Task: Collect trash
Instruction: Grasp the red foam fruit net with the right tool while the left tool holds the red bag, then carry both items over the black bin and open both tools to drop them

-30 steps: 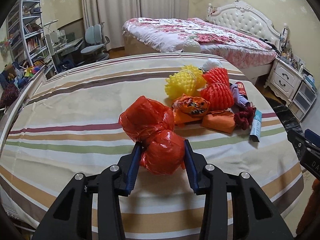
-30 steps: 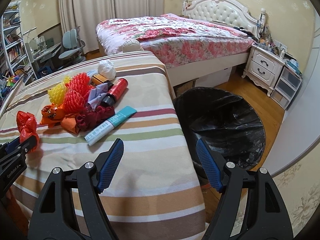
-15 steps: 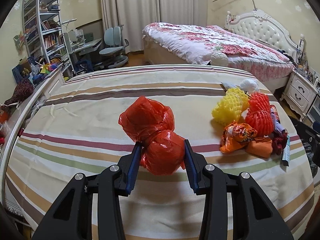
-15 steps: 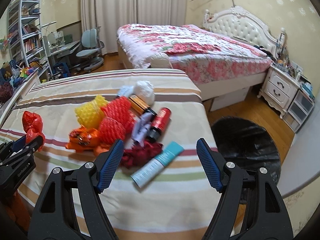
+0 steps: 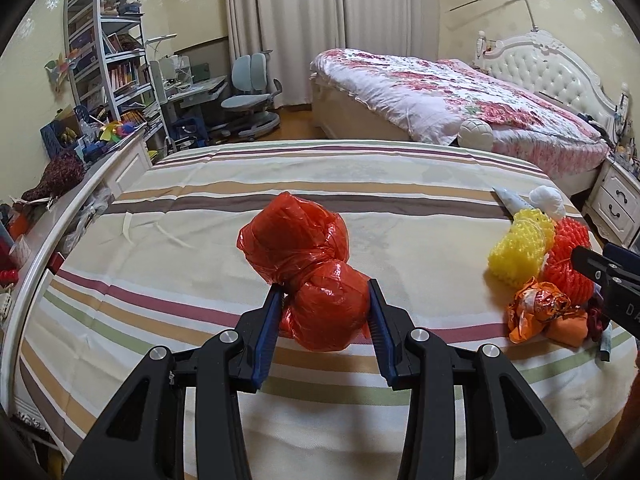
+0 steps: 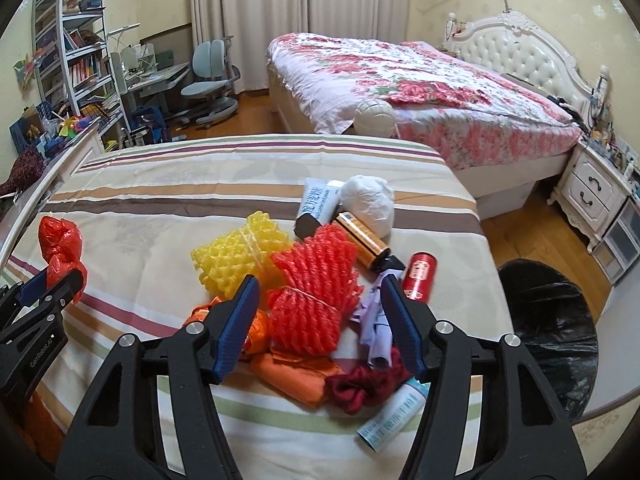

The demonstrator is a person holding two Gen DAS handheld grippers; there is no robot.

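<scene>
My left gripper (image 5: 323,304) is shut on a knotted red plastic bag (image 5: 308,268), held above the striped bedspread (image 5: 200,248). The same red plastic bag (image 6: 60,248) shows at the left of the right wrist view. My right gripper (image 6: 318,300) hovers over a heap of trash, its jaws closing with the red foam net (image 6: 316,280) between them, pads clear of it. In the heap lie a yellow foam net (image 6: 236,256), an orange wrapper (image 6: 296,376), a purple scrap (image 6: 374,324), a red can (image 6: 418,276), a dark red cloth (image 6: 360,388) and tubes (image 6: 394,416).
A bin lined with a black bag (image 6: 548,320) stands on the wooden floor right of the striped bed. A floral bed (image 6: 400,88) lies behind, a white nightstand (image 6: 592,192) at far right. Shelves (image 5: 104,60), a desk and a chair (image 5: 248,96) fill the back left.
Both views have swung left, away from the bin. The right gripper has come over the trash heap and its jaws have narrowed. The left gripper still holds the red bag.
</scene>
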